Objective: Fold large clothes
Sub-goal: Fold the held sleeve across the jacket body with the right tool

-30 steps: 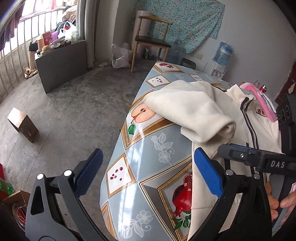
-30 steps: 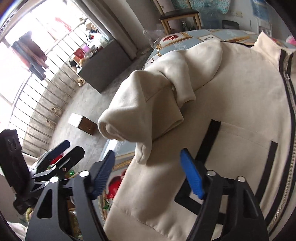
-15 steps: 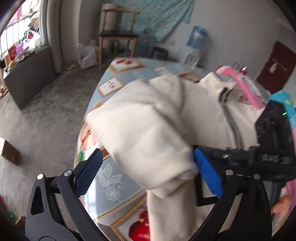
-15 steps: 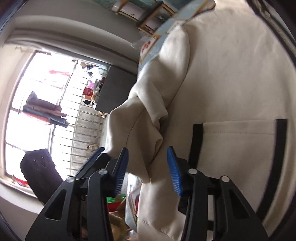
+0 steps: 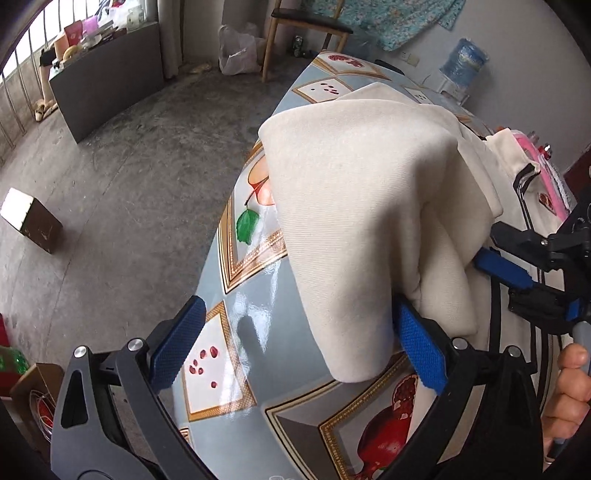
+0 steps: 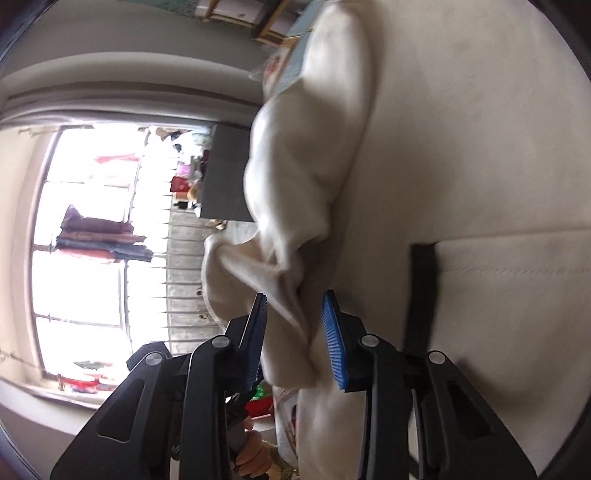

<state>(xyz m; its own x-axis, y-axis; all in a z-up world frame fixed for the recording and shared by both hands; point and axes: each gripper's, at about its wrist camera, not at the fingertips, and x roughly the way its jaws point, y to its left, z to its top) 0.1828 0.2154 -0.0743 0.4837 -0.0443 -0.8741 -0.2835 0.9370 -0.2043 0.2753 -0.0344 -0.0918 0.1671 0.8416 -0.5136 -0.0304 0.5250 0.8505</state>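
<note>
While its body lies spread across the surface (image 5: pixel 255 295), the cream jacket (image 5: pixel 369 206) has one sleeve (image 6: pixel 295 206) lifted and bunched above the patterned cloth. The sleeve's end runs between the blue pads of the right gripper (image 6: pixel 295 339), whose jaws have just been closing and stand narrow around the fabric; the view is blurred, so the pads seem to pinch it, though full contact is hard to judge. The left gripper (image 5: pixel 295 354) hangs over the surface edge with jaws wide, the drooping fold of sleeve brushing its right pad and not gripped. A hand (image 5: pixel 565 398) shows at the right edge. Beyond stand a wooden chair (image 5: pixel 306 26) and a small box (image 5: pixel 29 218) on the floor.
</note>
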